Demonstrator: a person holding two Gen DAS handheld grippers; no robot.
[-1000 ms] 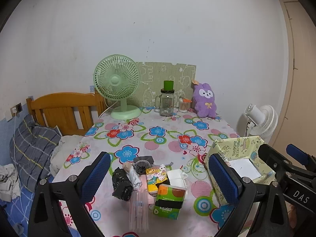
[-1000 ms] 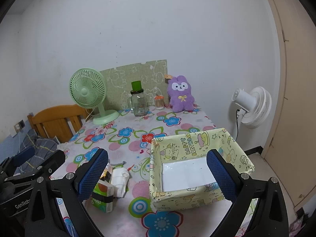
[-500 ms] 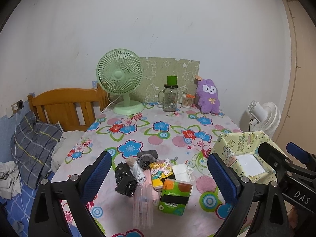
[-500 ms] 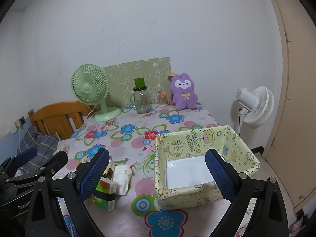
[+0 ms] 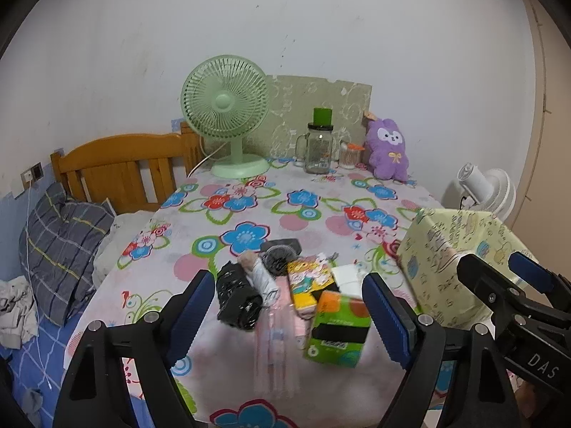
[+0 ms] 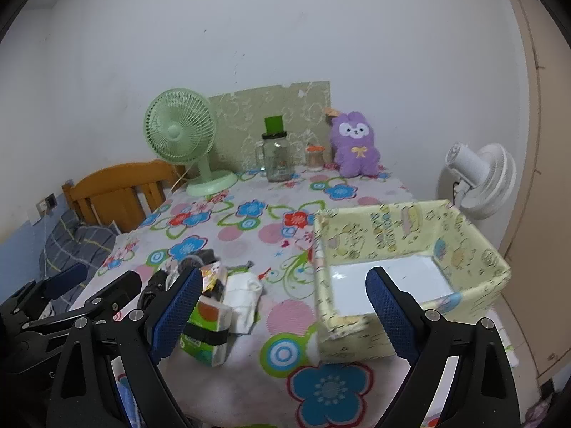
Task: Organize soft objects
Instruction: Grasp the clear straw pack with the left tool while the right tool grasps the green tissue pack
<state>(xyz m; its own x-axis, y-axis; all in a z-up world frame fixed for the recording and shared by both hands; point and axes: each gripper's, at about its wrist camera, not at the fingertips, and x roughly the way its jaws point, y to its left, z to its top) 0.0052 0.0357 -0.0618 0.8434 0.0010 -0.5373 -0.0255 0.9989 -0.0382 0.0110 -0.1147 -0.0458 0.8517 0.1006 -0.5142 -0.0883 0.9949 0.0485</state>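
A pile of soft items lies near the table's front: a green and orange tissue pack (image 5: 337, 328) (image 6: 207, 331), a yellow tissue pack (image 5: 303, 281), a white folded pack (image 6: 244, 294), a black bag roll (image 5: 237, 299), a clear plastic sleeve (image 5: 276, 349). A yellow patterned fabric bin (image 6: 403, 271) (image 5: 446, 264) stands to their right, holding only its white base. My left gripper (image 5: 285, 317) is open, above the pile. My right gripper (image 6: 282, 315) is open, between pile and bin.
At the table's back stand a green fan (image 5: 228, 114), a glass jar with green lid (image 5: 319, 146), a small orange-lidded jar (image 5: 348, 155) and a purple plush (image 5: 389, 149). A wooden bed headboard (image 5: 117, 167) is left, a white floor fan (image 6: 478, 178) right.
Both grippers have moved forward and lower towards the table; the pile and the bin look larger. Both stay open and empty.
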